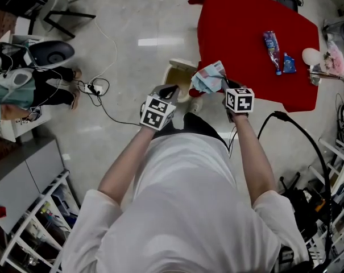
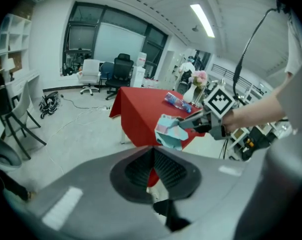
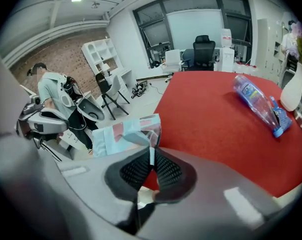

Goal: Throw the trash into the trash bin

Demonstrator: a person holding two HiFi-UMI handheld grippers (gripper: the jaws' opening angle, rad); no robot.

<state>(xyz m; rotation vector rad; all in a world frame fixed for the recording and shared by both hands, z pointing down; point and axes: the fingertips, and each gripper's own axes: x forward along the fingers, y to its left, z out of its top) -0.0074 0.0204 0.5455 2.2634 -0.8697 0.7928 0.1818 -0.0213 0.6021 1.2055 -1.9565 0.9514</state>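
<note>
Pale-blue crumpled wrapper [image 1: 208, 78] is clamped in the closed right tongs [image 3: 151, 165] beside the trash bin [image 1: 180, 65], not yet dropped; left tongs [image 2: 153, 170] closed on nothing; a bottle [image 1: 272, 51] lies on the red surface [image 1: 240, 27].

The trash bin [image 1: 180, 75] is standing on the floor just beside the near corner of the tabletop [image 1: 234, 33]. The right gripper [image 1: 227, 85] is holding the packet [image 1: 208, 77] between the bin and the tabletop's edge. The left gripper [image 1: 169, 91] is hovering at the bin's near side, left of the packet. A bottle [image 1: 272, 50] is lying farther along the tabletop, with a vase [image 1: 311, 56] standing to its right.
</note>
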